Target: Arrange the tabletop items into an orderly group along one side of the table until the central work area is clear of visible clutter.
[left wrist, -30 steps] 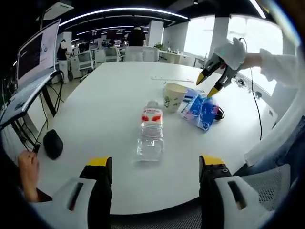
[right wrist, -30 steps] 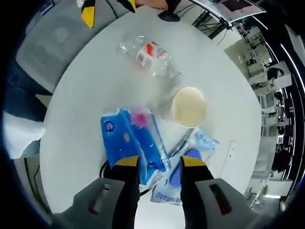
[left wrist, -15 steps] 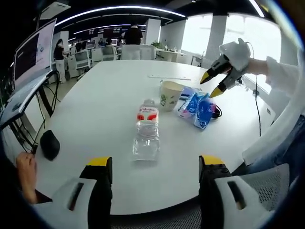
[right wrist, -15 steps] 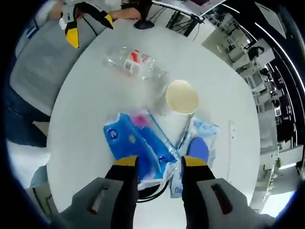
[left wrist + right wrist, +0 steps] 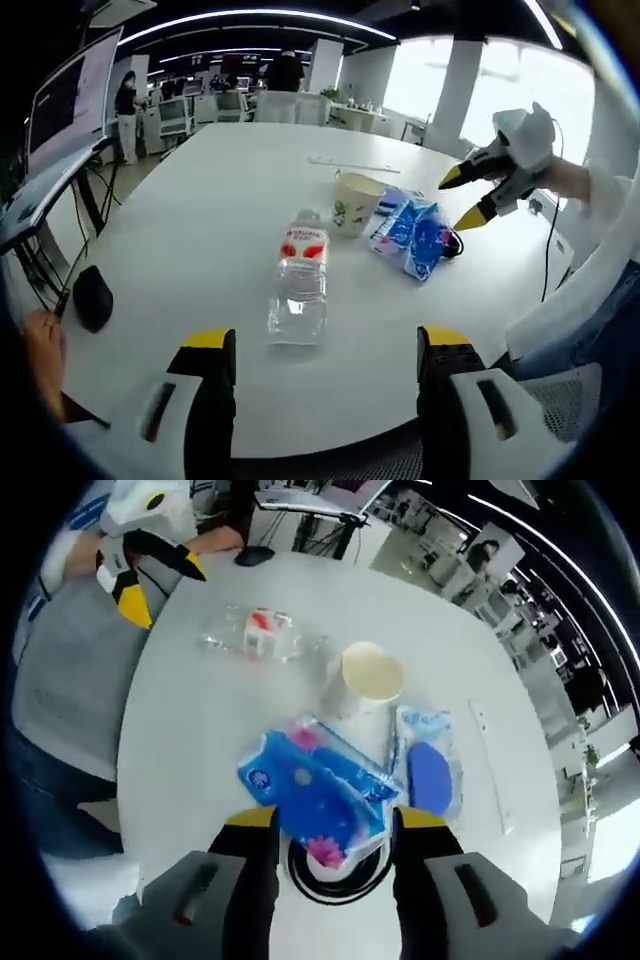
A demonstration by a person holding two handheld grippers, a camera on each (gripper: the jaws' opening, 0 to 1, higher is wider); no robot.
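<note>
Open office — desks (image 5: 190, 115), monitors (image 5: 65, 95).

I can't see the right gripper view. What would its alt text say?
The open right gripper hovers above a blue tissue pack on a white table. Beyond lie a paper cup and a clear water bottle on its side; the left gripper shows at upper left.

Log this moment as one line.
left tool: open, empty | right tool: open, above blue pack | bottle: lying mid-table

Bright window glare (right), fisheye-warped edges
</note>
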